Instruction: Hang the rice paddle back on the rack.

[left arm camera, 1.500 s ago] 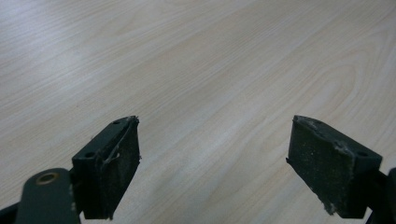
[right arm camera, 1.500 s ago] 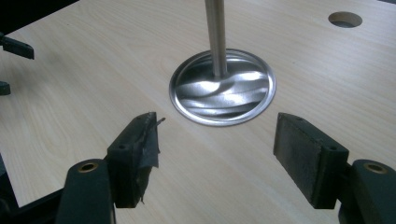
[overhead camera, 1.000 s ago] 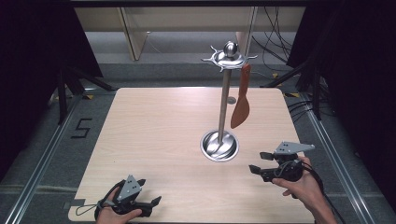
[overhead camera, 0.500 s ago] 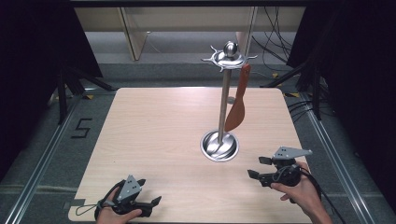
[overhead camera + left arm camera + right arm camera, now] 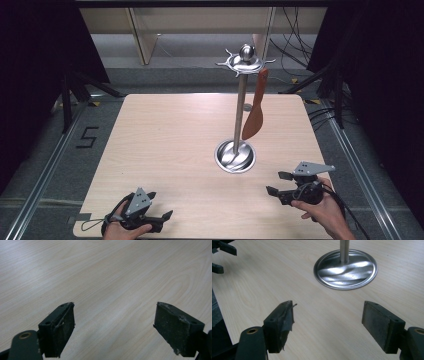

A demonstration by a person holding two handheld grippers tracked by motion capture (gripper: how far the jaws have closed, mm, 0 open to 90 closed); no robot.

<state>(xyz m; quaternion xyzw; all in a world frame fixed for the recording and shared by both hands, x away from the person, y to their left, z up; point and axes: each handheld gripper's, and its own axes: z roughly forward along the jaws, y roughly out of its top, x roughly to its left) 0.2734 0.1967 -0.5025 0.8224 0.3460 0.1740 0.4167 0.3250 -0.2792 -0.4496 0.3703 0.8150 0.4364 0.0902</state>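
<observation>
A steel utensil stand (image 5: 240, 107) rises from a round base (image 5: 235, 157) right of the table's middle, with a ring of hooks at its top (image 5: 245, 61). An orange-brown spatula (image 5: 254, 111) hangs from one hook, blade down. My right gripper (image 5: 275, 183) is held open near the front right, jaws pointing left toward the base (image 5: 345, 268), nothing between them (image 5: 328, 317). My left gripper (image 5: 160, 205) rests open at the front left edge, over bare wood (image 5: 115, 325).
The light wooden table (image 5: 170, 140) stands on a grey floor with rails along both sides. A shelf unit and cables lie beyond the far edge. The left gripper (image 5: 222, 252) shows at the top left of the right gripper view.
My right gripper has drawn back toward the front edge. The hanging spatula has swung slightly to the left. The left gripper has stayed put.
</observation>
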